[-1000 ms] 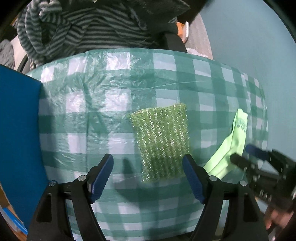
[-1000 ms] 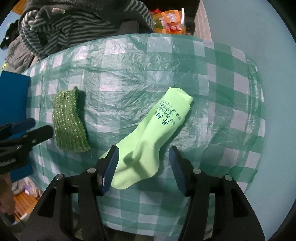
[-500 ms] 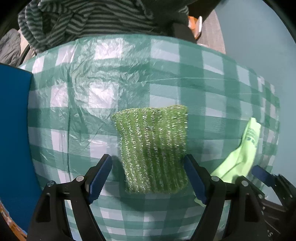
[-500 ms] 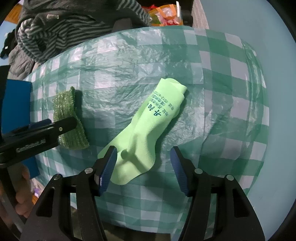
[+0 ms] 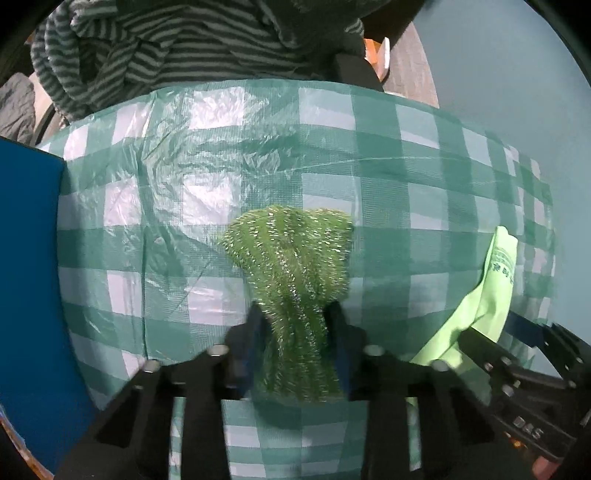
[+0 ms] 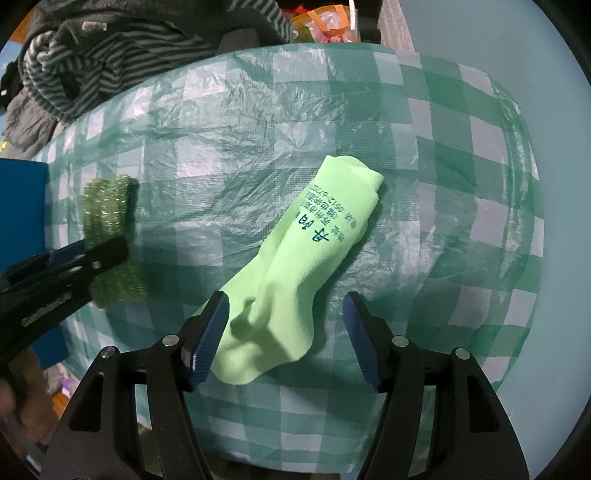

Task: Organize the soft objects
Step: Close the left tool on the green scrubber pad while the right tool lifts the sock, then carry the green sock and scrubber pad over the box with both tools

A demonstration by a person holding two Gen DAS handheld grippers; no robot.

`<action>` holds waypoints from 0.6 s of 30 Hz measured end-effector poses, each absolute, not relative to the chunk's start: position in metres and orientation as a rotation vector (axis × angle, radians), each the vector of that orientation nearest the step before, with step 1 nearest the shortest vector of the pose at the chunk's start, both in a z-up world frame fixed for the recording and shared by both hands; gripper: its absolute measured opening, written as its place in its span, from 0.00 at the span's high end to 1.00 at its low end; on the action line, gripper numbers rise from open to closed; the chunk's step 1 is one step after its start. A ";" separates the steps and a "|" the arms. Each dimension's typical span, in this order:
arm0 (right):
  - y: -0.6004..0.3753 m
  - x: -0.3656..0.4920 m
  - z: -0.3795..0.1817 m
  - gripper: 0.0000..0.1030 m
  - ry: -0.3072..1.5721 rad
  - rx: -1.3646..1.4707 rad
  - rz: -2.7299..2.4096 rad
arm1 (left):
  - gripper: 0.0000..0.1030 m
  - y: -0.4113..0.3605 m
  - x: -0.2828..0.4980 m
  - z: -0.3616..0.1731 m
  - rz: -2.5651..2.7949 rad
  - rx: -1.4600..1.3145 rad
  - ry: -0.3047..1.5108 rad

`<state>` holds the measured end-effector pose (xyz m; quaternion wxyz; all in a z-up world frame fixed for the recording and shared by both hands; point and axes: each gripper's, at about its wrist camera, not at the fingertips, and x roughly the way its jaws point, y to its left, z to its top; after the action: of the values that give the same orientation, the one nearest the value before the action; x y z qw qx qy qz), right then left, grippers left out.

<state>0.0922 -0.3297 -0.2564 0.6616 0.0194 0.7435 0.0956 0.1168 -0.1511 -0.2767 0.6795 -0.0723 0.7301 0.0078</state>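
Left tool (image 5: 295,332) just closed, pinching one scrubber (image 5: 291,266) (one sock (image 6: 295,266) lies untouched).

Black gripper (image 6: 284,332) frames, silver screws, blue ribbed pads (image 6: 207,338).

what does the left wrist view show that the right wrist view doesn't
Only the left wrist view shows the left tongs from behind, just closed and pinching the sparkly cloth into a bunched waist.

Only the right wrist view shows the whole sock with its printed text, lying between the open right tongs, and an orange bag beyond the table.

Both show the checked tablecloth, the striped clothes, the blue panel, cloth and sock.
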 end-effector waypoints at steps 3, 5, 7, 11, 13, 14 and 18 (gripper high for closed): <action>-0.322 0.092 -0.261 0.37 1.678 0.015 0.198 | 0.83 -0.143 0.115 -0.276 0.012 -0.168 1.644; -0.317 0.093 -0.261 0.37 1.665 -0.014 0.181 | 0.85 -0.141 0.111 -0.274 0.011 -0.154 1.641; -0.310 0.093 -0.262 0.37 1.655 -0.049 0.166 | 0.85 -0.136 0.106 -0.271 0.008 -0.140 1.636; -0.297 0.089 -0.263 0.37 1.634 -0.126 0.136 | 0.85 -0.129 0.097 -0.263 0.007 -0.113 1.622; -0.296 0.087 -0.262 0.38 1.630 -0.115 0.124 | 0.85 -0.126 0.094 -0.259 0.005 -0.106 1.615; -0.294 0.088 -0.263 0.42 1.630 -0.099 0.127 | 0.85 -0.124 0.091 -0.256 0.003 -0.102 1.611; -0.290 0.084 -0.258 0.64 1.615 -0.095 0.143 | 0.85 -0.121 0.088 -0.249 -0.008 -0.094 1.600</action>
<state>0.0840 -0.2903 -0.2584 0.6879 -0.0425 0.7217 0.0639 0.0880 -0.1212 -0.2494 0.6956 -0.0419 0.7172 -0.0035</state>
